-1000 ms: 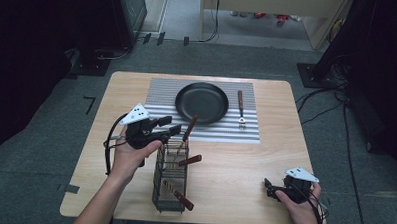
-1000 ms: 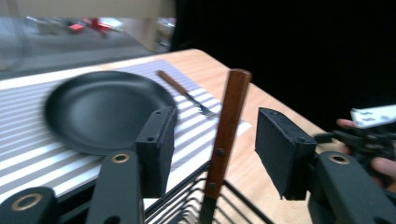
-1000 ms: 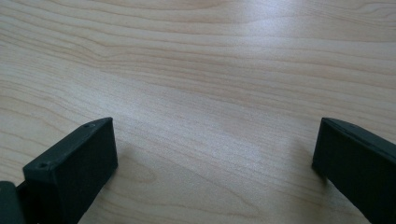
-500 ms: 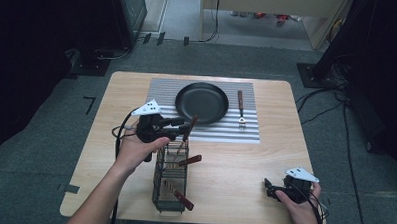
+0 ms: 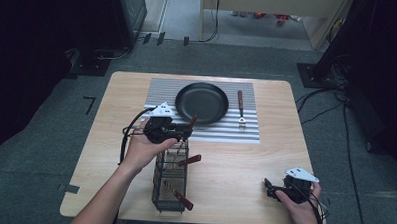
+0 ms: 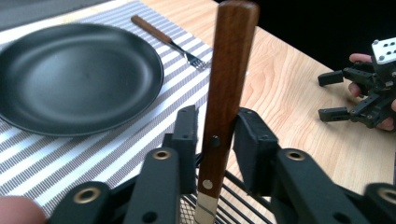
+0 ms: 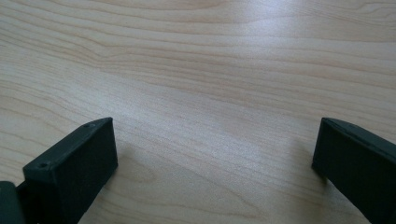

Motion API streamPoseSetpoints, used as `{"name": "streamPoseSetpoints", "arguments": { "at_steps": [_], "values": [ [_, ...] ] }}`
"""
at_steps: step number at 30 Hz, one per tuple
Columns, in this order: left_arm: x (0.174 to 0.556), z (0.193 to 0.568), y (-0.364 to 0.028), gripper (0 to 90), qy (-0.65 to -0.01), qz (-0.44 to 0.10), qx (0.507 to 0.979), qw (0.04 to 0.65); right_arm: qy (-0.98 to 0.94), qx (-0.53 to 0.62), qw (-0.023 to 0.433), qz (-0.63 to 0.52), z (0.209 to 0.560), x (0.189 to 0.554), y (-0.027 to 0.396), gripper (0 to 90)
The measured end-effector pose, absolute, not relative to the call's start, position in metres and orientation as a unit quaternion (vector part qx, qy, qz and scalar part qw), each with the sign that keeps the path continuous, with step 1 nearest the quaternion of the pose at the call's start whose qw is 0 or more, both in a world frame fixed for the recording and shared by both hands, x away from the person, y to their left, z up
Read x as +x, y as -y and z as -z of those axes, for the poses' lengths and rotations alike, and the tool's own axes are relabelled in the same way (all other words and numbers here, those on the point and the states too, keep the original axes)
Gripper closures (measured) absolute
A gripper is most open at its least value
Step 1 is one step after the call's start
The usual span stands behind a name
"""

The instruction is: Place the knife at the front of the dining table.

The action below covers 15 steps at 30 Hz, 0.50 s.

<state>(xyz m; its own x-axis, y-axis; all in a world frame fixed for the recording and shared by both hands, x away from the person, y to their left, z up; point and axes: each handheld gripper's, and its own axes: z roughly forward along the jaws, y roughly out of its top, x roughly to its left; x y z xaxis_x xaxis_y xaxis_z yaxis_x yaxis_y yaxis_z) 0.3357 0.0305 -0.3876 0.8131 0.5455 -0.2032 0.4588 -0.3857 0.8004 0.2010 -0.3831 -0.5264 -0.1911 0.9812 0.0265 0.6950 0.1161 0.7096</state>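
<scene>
The wooden-handled knife (image 6: 227, 88) stands upright in the wire cutlery basket (image 5: 169, 183), beside the black plate (image 6: 77, 77). The left gripper (image 6: 215, 140) has just been closing and clamps its handle, probably to lift it. The right gripper (image 7: 212, 154) rests spread wide on the table (image 7: 196, 56).

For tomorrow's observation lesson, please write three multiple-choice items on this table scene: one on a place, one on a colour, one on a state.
1. Where does the fork lie?
A. right of the plate, on the striped mat
B. in the wire caddy
C. on the plate

2. What colour is the plate?
A. white
B. black
C. red

3. What do the left gripper jaws hold?
A. nothing
B. the fork
C. a wooden handle

Answers: 1 A, it lies on the stripes beside the plate; 2 B, it is plainly black; 3 C, both pads press the handle.
</scene>
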Motion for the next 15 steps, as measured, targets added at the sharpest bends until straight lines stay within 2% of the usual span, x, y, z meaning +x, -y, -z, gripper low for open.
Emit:
{"name": "streamPoseSetpoints", "arguments": {
  "at_steps": [2, 15],
  "values": [
    [0.333, 0.386, -0.032, 75.1, -0.296, -0.048, 0.830, 0.470, -0.709, 0.590, 0.236, -0.305, 0.526, 0.201, 0.383, 0.0],
    [0.325, 0.383, -0.048, 76.6, -0.287, -0.069, 0.823, 0.486, -0.709, 0.591, 0.235, -0.304, 0.526, 0.201, 0.383, 0.0]
  ]
}}
